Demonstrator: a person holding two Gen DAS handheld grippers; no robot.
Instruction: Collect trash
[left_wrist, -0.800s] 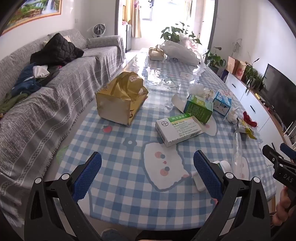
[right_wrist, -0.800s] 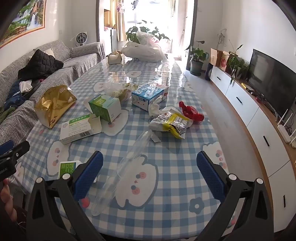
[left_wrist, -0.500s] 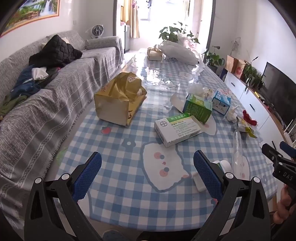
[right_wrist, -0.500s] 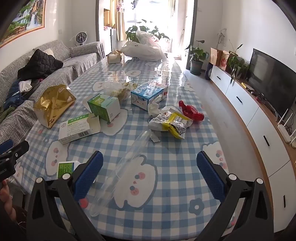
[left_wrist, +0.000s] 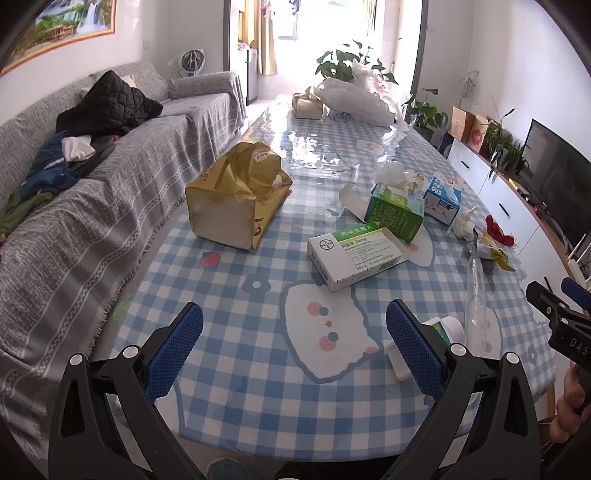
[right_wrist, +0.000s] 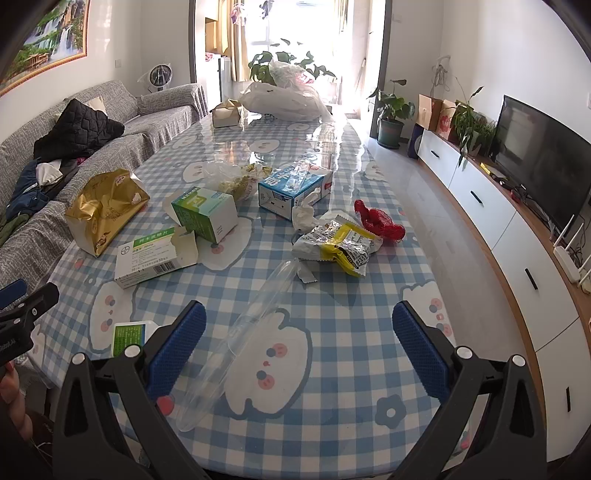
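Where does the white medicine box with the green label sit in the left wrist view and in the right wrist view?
Left wrist view: the white medicine box lies right of centre on the table, ahead of the open left tool.
Right wrist view: the box lies at left, beyond the open right tool's left finger.
Shared landmark: the green carton just behind it.

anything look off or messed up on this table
Yes. The white medicine box has a torn-open end flap, the gold bag is crumpled and slumped on its side, and a crinkled snack wrapper lies beside a wadded tissue. A clear plastic tube lies loose across the tablecloth.
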